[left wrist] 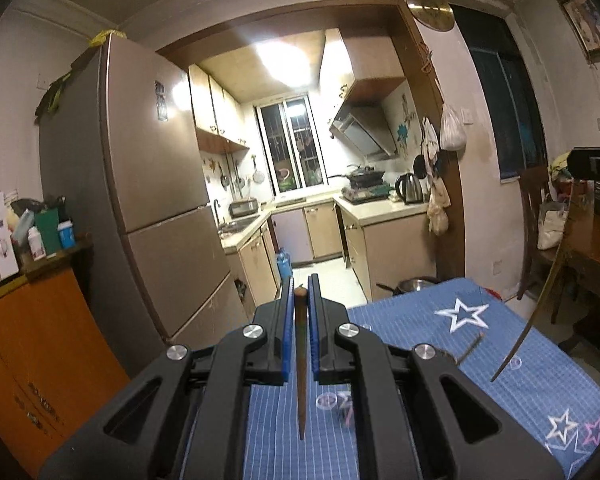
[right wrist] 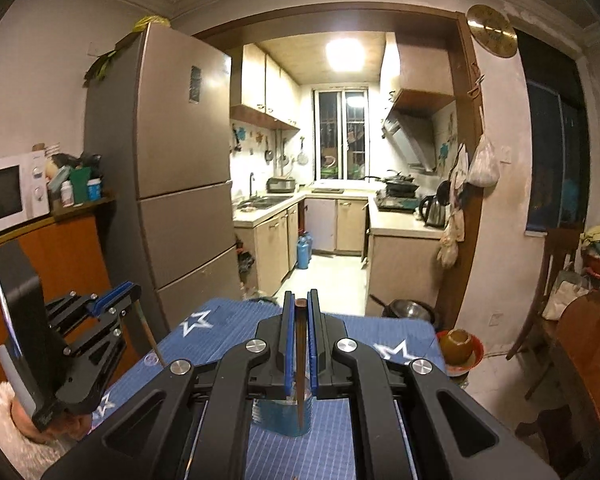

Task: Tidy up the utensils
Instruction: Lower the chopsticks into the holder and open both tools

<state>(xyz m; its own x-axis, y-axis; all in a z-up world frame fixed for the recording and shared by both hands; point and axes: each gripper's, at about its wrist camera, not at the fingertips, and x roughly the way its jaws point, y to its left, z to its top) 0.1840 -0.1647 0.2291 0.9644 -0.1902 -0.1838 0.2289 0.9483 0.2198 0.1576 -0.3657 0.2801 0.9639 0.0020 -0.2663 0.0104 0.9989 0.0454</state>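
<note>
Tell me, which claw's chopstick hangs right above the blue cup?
The right claw's chopstick: its tip points down at the blue cup below. The left claw's chopstick hangs over bare tablecloth.

Microwave cut off at left, glass partly hidden

Tall fridge left of lit kitchen doorway; barred window behind.

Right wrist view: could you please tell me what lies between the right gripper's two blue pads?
A brown chopstick is clamped between the pads of the right gripper, its tip pointing down at a clear cup. The right wrist view shows this.
</note>
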